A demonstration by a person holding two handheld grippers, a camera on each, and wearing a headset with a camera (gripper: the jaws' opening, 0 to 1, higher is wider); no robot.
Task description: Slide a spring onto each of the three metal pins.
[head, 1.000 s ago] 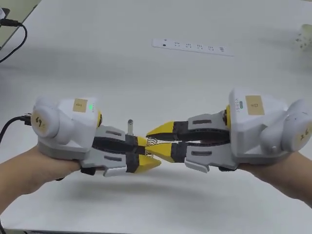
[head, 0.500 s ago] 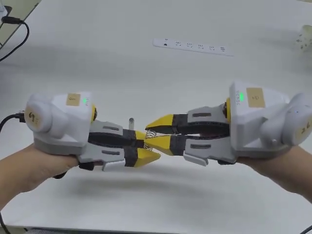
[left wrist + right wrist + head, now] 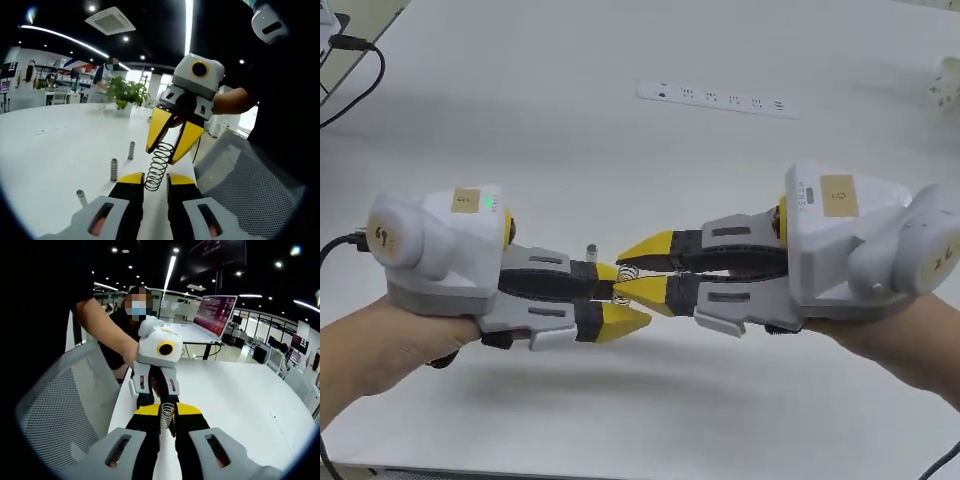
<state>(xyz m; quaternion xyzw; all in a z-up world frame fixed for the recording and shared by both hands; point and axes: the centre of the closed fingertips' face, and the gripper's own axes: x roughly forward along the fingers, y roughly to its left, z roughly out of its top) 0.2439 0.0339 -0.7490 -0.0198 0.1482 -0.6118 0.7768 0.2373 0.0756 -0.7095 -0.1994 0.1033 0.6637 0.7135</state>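
Note:
A small steel spring (image 3: 629, 272) hangs between the two yellow-tipped grippers, which meet tip to tip above the white table (image 3: 620, 160). My left gripper (image 3: 625, 296) pinches one end of the spring (image 3: 159, 165), and my right gripper (image 3: 620, 278) pinches the other end. In the left gripper view my own jaws (image 3: 156, 179) hold the lower end, and the right gripper (image 3: 161, 156) comes in from above. Behind them stand two pins with springs on them (image 3: 131, 150) (image 3: 114, 169) and one bare pin (image 3: 81, 196). One pin (image 3: 591, 251) shows just behind the left gripper's jaws.
A white power strip (image 3: 718, 98) lies at the far side of the table, and a black cable (image 3: 360, 75) runs off at the left. A mesh chair (image 3: 60, 400) stands at the table's near edge. A potted plant (image 3: 125, 92) stands beyond the pins.
The right gripper's jaws have lifted a little, and the spring now stands higher and plainer between the tips. The left gripper has shifted slightly left.

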